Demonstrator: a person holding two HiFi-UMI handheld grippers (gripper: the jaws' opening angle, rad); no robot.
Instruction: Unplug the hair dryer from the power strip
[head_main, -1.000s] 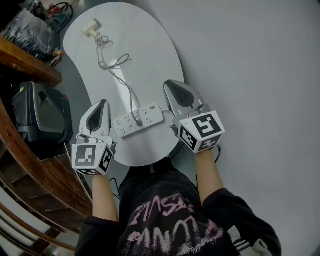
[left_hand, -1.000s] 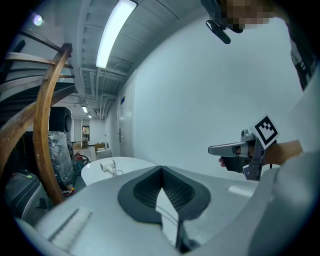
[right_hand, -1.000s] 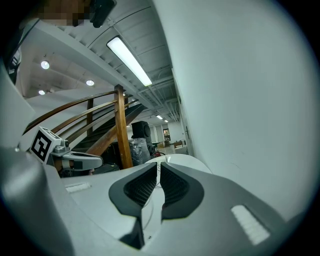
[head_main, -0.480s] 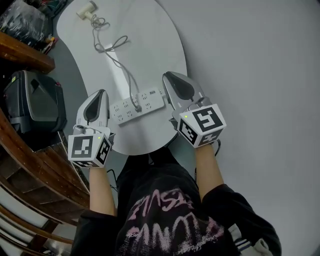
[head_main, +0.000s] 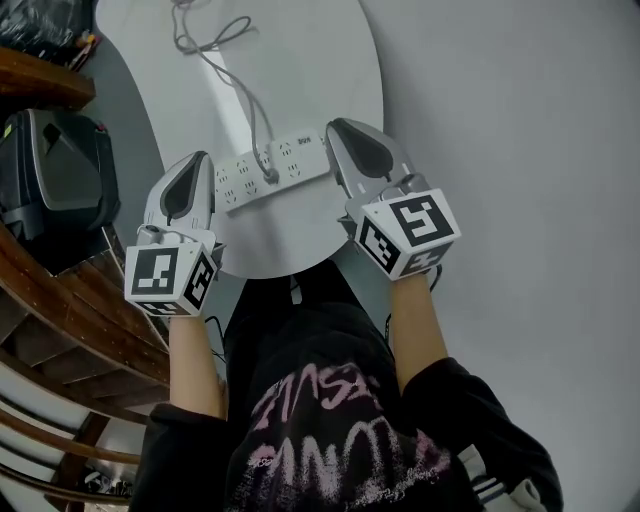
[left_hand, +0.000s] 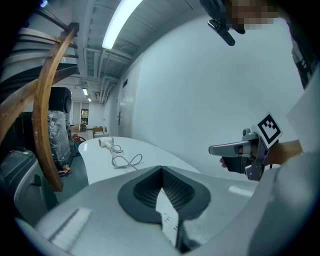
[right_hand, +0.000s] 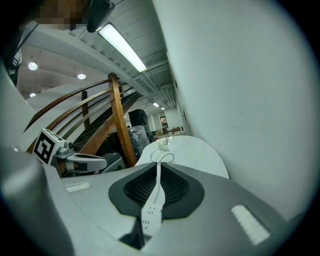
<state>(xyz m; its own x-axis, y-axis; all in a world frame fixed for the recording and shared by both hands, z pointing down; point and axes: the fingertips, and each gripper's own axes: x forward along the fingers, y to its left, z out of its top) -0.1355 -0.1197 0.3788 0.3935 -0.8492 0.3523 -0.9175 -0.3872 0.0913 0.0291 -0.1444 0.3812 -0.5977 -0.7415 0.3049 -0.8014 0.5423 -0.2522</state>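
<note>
The plug (head_main: 270, 176) sits in a middle socket of the power strip (head_main: 297, 152), which lies across the near end of the white counter (head_main: 310, 70). Its grey cord (head_main: 252, 105) runs away up the counter to the hair dryer (left_hand: 105, 142) at the far end. Expect the plug to be small, hard and tight in its socket, while the strip is light and smooth and will likely lift or slide if you pull without pinning it. The cord is soft and gives no purchase, so take the plug by its body, close to the strip's face, and draw it straight out while the other gripper presses the strip down. Your left gripper (head_main: 199, 158) is at the strip's left end and your right gripper (head_main: 336, 126) at its right end; whether either touches it, the views do not settle. Both pairs of jaws are closed to a thin slit and hold nothing, so you must open one before it can take the plug.
</note>
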